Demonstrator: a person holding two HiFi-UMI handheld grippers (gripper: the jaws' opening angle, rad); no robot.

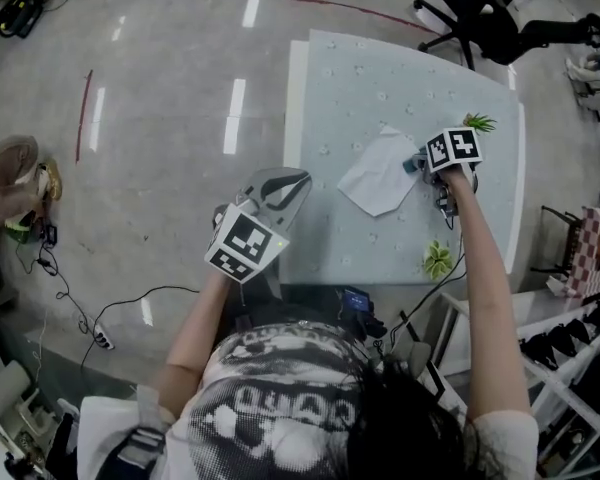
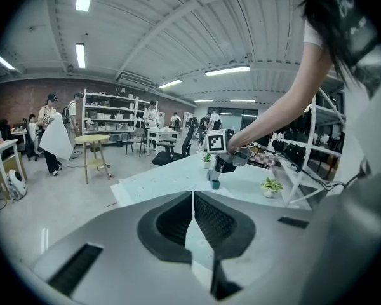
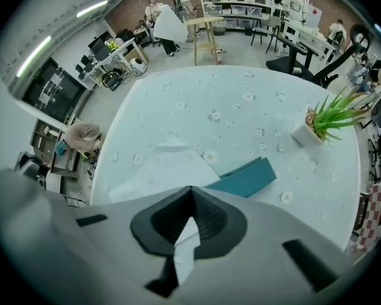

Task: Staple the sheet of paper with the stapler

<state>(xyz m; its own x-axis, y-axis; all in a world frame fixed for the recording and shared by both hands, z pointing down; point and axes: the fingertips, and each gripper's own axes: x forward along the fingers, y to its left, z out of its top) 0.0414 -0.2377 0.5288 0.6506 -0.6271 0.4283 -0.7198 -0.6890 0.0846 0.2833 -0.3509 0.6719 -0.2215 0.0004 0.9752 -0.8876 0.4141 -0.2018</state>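
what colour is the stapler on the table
Teal. The stapler shows best in the right gripper view, lying beside the white sheet of paper.

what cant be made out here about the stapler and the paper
- Stapler: in the head view it is mostly under the right gripper; in the right gripper view its near end is behind that gripper's body.
- Sheet of paper: any staple is too small to see in the head view; its near edge is covered by the gripper's body in the right gripper view.
- Left gripper view: stapler too far off and too small.
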